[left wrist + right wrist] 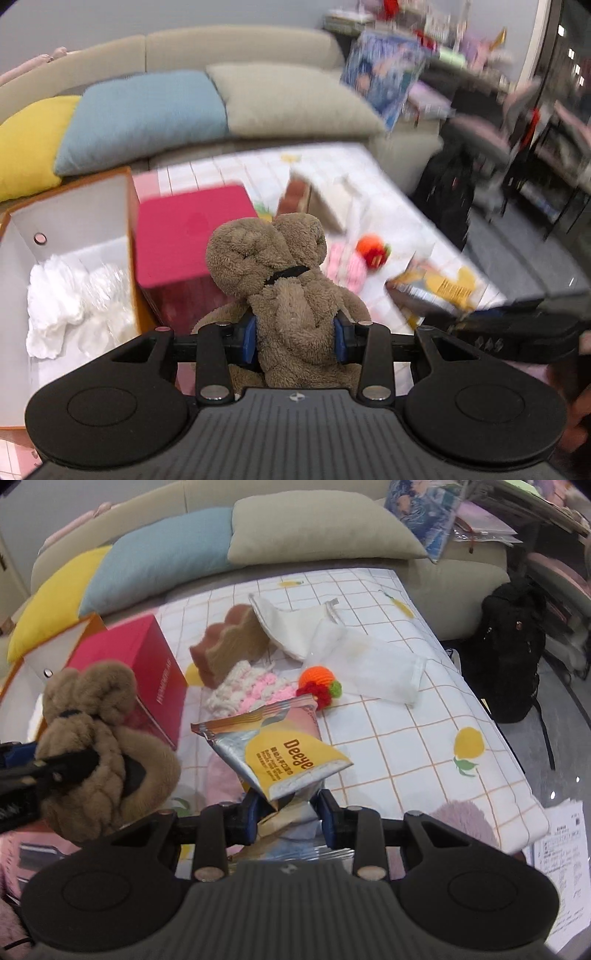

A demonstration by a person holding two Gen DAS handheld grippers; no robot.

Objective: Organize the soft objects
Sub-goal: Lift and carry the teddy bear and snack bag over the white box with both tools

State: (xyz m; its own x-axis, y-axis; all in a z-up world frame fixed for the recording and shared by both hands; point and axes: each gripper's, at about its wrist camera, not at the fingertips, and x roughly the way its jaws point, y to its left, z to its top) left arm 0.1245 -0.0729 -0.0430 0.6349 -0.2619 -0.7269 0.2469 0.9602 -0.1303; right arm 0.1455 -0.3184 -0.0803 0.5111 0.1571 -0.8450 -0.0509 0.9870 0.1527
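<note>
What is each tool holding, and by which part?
The left tool grips the brown plush toy around its lower body. The right tool pinches the snack packet at its bottom end.

Checked tablecloth (pixel 424 716) — boxes, knitted toys

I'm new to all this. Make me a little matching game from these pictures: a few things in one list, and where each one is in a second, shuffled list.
Things:
1. brown plush toy
2. snack packet
3. orange crochet ball
4. white stuffing

Places:
A. lying on the checked cloth
B. clamped in the right gripper
C. inside the open white box
D. clamped in the left gripper

Pairs: 1-D, 2-B, 3-A, 4-C
</note>
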